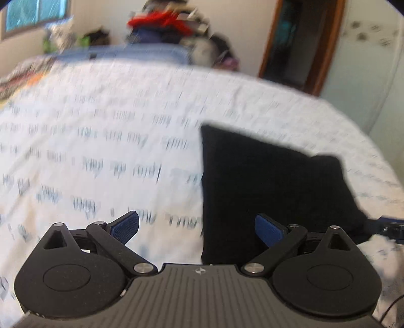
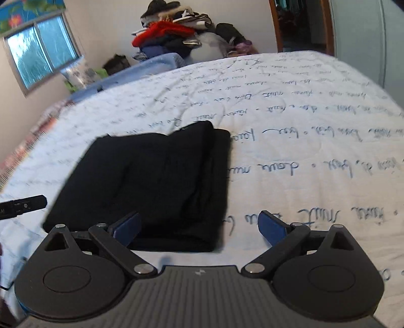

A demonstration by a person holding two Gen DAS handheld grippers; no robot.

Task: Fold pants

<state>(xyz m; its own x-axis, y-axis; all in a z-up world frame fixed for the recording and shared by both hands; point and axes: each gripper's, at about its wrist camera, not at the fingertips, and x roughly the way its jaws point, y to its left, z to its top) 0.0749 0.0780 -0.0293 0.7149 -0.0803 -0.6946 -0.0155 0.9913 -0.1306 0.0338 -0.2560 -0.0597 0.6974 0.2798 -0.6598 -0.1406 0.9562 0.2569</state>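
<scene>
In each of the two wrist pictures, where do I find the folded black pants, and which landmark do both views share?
Left wrist view: the folded black pants lie right of centre on the white bedspread, behind the right finger of the open left gripper.
Right wrist view: the pants lie left of centre, behind the left finger of the open right gripper.
Shared landmark: the clothes pile with a red garment beyond the bed.

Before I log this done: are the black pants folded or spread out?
Folded: the black pants lie as a compact, layered rectangle on the bedspread.
</scene>
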